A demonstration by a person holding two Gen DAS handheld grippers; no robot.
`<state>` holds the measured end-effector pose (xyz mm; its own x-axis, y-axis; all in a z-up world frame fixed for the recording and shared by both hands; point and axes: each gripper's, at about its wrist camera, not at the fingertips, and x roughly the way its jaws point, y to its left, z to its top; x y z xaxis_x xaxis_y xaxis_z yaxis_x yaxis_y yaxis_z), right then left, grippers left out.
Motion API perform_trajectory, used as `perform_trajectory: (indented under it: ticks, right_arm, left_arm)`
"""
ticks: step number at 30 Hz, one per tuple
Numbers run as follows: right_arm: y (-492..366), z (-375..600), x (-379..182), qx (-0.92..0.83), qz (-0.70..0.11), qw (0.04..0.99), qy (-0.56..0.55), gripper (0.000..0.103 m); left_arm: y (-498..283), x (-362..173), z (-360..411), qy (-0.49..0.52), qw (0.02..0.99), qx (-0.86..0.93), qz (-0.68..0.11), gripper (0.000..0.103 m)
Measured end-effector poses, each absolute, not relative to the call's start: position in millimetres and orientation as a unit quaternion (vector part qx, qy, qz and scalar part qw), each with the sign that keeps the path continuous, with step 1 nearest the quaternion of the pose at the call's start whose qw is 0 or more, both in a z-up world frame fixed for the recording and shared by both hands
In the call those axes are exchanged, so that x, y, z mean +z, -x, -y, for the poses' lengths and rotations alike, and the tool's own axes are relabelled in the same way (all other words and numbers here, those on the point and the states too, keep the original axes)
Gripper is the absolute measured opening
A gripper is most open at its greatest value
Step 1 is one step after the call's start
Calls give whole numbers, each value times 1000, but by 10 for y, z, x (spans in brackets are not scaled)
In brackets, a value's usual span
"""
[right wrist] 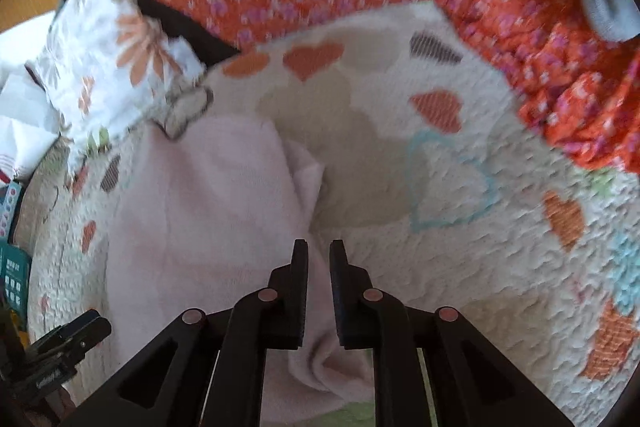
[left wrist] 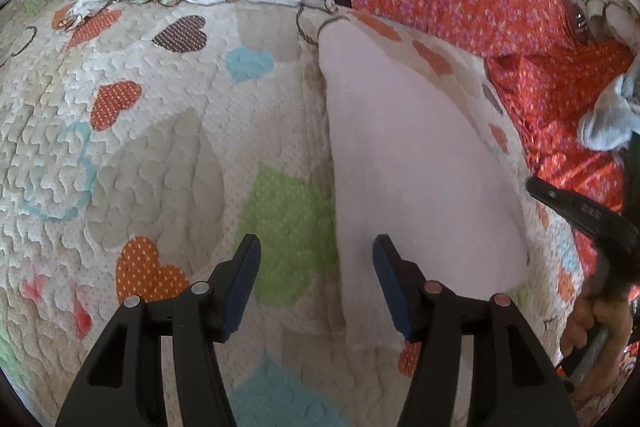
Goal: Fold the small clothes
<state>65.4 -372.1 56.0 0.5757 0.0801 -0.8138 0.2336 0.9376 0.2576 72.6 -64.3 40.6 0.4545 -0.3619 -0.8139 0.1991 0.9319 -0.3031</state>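
On the heart-patterned quilt [left wrist: 160, 131] of the bed, the left hand-held gripper [left wrist: 316, 283] hovers released, its jaws apart over the near left edge of the pale pink garment [left wrist: 408, 167]. Further right, the right hand-held gripper [right wrist: 319, 267] is clenched on a raised fold of that garment's edge.

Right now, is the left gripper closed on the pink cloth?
No, the left gripper stands open above the quilt, one finger over the pink cloth's edge, nothing pinched.
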Motion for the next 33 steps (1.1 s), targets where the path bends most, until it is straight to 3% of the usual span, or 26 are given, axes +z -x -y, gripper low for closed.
perform_trajectory:
  ticks: [7,13,18,24,28,33]
  right_arm:
    - [-522,3683,716,12,-427,885,-187,12]
    - [-573,3567,539,77,-458,856,-225,12]
    - [-664,3488,289,37,-512,836,-193,17]
    - [-658,3605,315,16,-498,841,-210,17]
    - [-603,3723,437,6,-466,856,-226,28]
    - [-595,3705,513,20,-449,864,-227,31]
  left_arm:
    - [-788,400,682,79,857,-157,-484,59]
    - [-805,330,713,69,850,-156,-498,64]
    - [-808,289,724,64,844,-154,-509,69]
    - [-777,404,647,78,855,-152,-490,69]
    - [-748,489,645,81,863,-159,-473,71]
    - [-770,355,761,49,851,-152,-501,71]
